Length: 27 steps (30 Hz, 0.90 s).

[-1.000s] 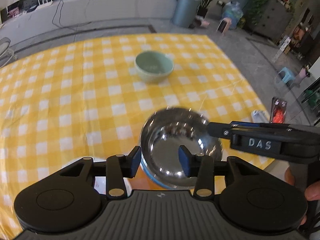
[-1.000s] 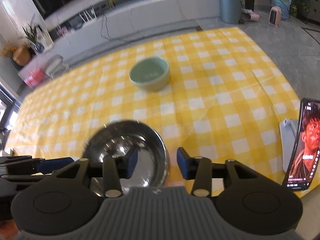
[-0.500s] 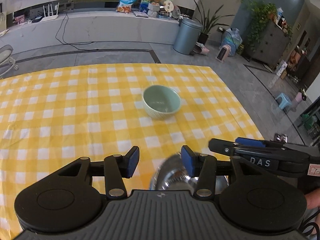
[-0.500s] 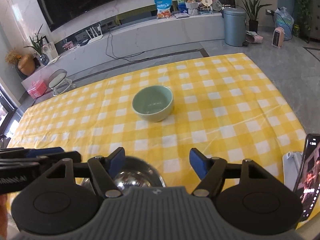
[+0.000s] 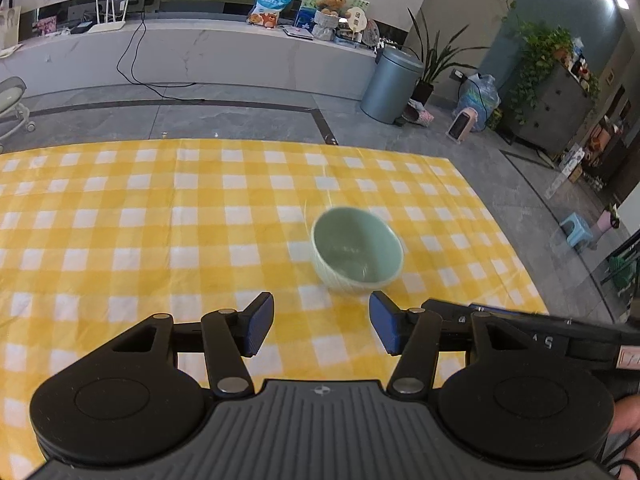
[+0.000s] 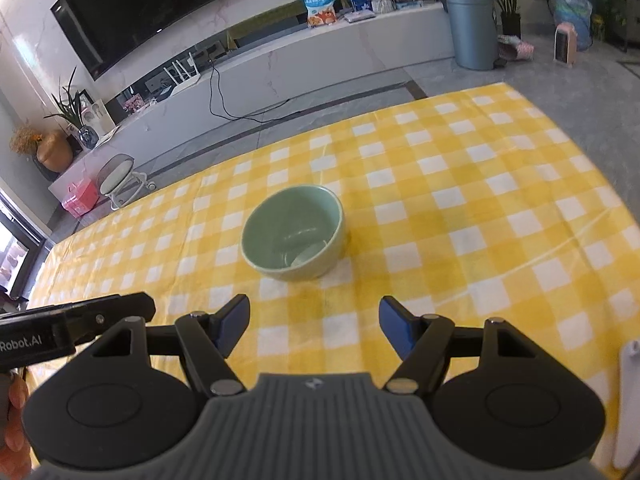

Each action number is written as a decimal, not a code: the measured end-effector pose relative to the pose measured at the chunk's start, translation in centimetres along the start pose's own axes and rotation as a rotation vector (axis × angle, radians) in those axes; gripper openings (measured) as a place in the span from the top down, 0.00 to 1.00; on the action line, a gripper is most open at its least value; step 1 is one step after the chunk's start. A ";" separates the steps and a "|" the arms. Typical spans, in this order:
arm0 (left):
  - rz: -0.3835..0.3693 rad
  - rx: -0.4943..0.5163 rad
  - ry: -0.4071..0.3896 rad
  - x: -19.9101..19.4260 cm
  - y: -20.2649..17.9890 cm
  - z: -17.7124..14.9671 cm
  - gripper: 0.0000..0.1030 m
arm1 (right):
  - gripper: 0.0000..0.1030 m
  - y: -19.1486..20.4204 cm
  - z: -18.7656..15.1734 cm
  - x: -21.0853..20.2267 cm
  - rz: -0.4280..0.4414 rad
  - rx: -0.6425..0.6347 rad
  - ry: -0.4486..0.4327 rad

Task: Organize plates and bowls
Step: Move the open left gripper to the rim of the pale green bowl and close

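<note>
Both hand-held grippers, left (image 5: 321,327) and right (image 6: 314,325), jaws just widened, empty.

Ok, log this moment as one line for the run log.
left gripper: open, jaws just widened, empty | right gripper: open, empty | green bowl: upright on checked tablecloth, untouched, ahead of both

A pale green bowl (image 5: 357,255) (image 6: 294,233) stands upright and empty on the yellow-and-white checked table (image 5: 140,240) (image 6: 460,220), near its middle, glossy inside, with faint ribbing on its outer wall.
</note>
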<state>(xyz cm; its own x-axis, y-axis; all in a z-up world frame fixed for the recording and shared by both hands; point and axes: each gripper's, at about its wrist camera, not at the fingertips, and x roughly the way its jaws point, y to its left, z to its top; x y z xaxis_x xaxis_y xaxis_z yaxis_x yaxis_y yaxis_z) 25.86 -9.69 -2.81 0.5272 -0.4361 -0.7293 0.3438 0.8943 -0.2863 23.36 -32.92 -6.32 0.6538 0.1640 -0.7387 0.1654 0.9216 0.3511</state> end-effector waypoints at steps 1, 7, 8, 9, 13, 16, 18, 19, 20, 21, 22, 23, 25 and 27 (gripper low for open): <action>-0.002 -0.010 -0.001 0.5 0.2 0.3 0.37 | 0.31 0.0 0.3 0.5 0.005 0.005 0.004; -0.012 -0.045 0.007 3.3 0.7 1.9 0.37 | 0.33 -0.1 2.2 2.6 0.013 0.026 0.004; -0.019 -0.043 0.011 3.9 0.6 2.1 0.37 | 0.33 -0.3 2.5 2.8 0.007 0.035 0.003; -0.023 -0.039 0.012 4.3 0.6 2.2 0.37 | 0.33 -0.5 2.8 3.1 -0.002 0.041 0.005; -0.027 -0.050 0.028 6.4 0.5 2.8 0.37 | 0.38 -1.5 3.9 4.5 -0.040 0.069 0.023; -0.033 -0.059 0.057 7.9 0.4 3.1 0.37 | 0.40 -2.1 4.3 5.7 -0.049 0.092 0.049; -0.019 -0.048 0.067 8.7 0.2 3.3 0.37 | 0.44 -2.4 4.5 6.6 -0.054 0.096 0.070; -0.011 -0.044 0.071 9.1 0.2 3.5 0.37 | 0.45 -2.5 4.5 7.0 -0.057 0.099 0.079; -0.003 -0.044 0.077 9.3 0.1 3.6 0.37 | 0.48 -2.5 4.6 7.5 -0.058 0.100 0.088; 0.001 -0.047 0.081 9.6 0.2 3.7 0.40 | 0.51 -2.5 4.6 7.9 -0.059 0.099 0.097; 0.001 -0.046 0.086 9.9 0.2 3.8 0.41 | 0.52 -2.5 4.7 8.2 -0.060 0.100 0.105; 0.005 -0.044 0.090 10.2 0.2 3.8 0.44 | 0.55 -2.5 4.7 8.6 -0.063 0.105 0.110; 0.014 -0.047 0.100 10.7 0.4 3.9 0.47 | 0.57 -2.7 4.6 9.0 -0.058 0.119 0.115; 0.020 -0.056 0.118 11.1 0.7 4.0 0.49 | 0.60 -2.8 4.6 9.2 -0.048 0.128 0.117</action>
<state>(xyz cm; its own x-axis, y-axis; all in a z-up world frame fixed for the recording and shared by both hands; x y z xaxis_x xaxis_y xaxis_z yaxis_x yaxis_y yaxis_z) 35.08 -14.32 -8.65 0.4375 -0.4064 -0.8021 0.2883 0.9083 -0.3030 32.25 -35.65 -11.47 0.5536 0.1681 -0.8156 0.2917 0.8782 0.3790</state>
